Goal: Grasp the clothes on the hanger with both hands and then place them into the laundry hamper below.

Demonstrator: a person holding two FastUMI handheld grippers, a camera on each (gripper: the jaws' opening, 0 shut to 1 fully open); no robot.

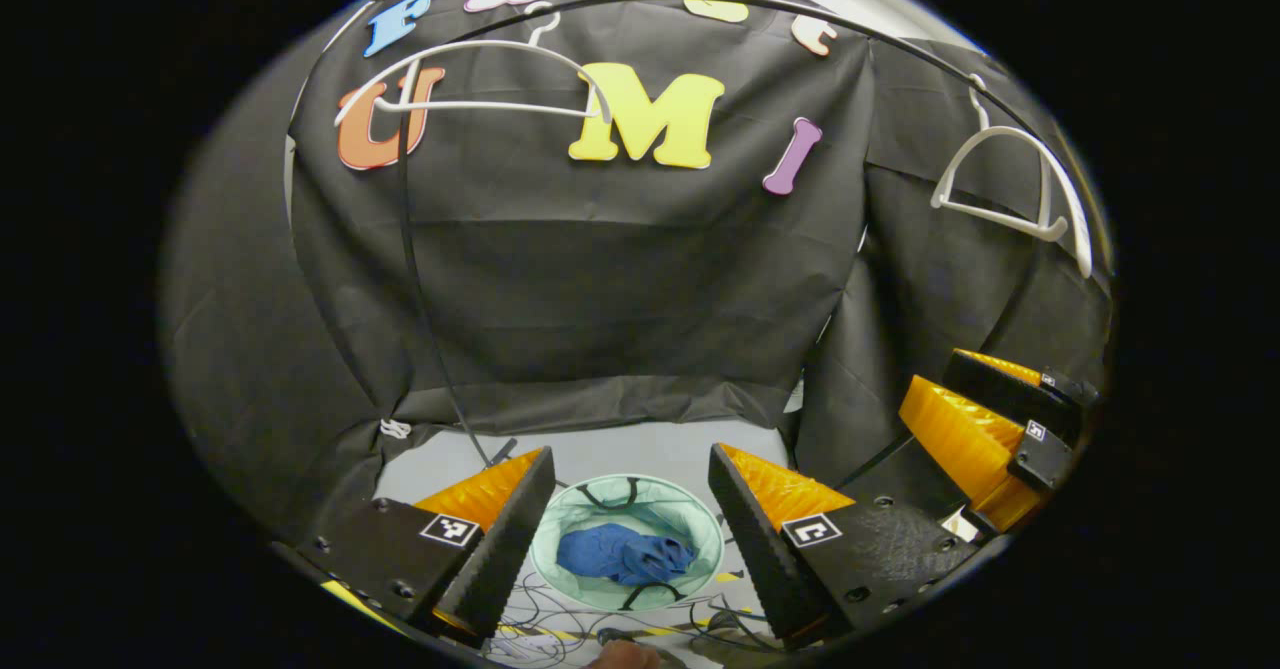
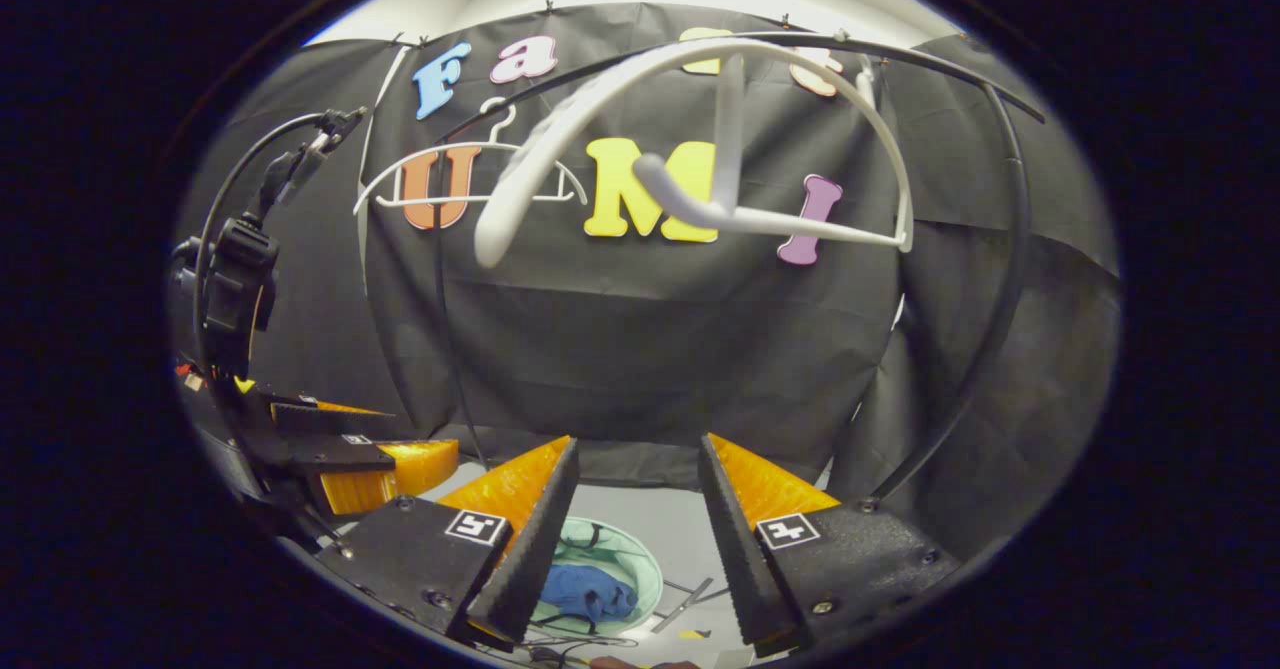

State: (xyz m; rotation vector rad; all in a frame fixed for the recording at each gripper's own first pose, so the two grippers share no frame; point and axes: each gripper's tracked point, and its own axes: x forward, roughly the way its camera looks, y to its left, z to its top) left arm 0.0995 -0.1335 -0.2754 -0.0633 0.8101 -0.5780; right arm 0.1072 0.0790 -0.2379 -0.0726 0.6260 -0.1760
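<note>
- Nearest the lens in left gripper view: left gripper [image 1: 631, 519], black fingers w/ orange ribbed backs, spread wide apart, nothing between them.
- Through that gap, far below on the pale floor: round pale-green mesh laundry hamper [image 1: 700, 524] w/ black handles; crumpled blue cloth garment [image 1: 622, 554] lay inside it, about centre.
- Tangle of thin cables [image 1: 560, 614] on floor just near side of hamper.
- Right gripper [image 2: 633, 524] in right gripper view, same build, fingers also parted, empty.
- Same hamper [image 2: 640, 559] seen between its fingers, partly hidden by left finger; blue garment [image 2: 590, 589] in it.
- White plastic clothes hanger [image 2: 720, 139], bare, hung close in front of right cam from curved black rail [image 2: 1010, 209]; looked tilted toward lens.
- Second bare white plastic hanger [image 2: 470, 174] farther back, left, on same rail, level.
- In left gripper view, far hanger [image 1: 480, 79] at upper left, other hanger [image 1: 1020, 184] at upper right, both empty, well apart.
- Other gripper seen at right edge of left gripper view [image 1: 1000, 429], orange and black; can't tell its gap from there.
- At left edge of right gripper view, left gripper [image 2: 350, 459] w/ black cam unit and cable [image 2: 235, 279] above it.
- Black cloth wall [image 1: 620, 279] behind all.
</note>
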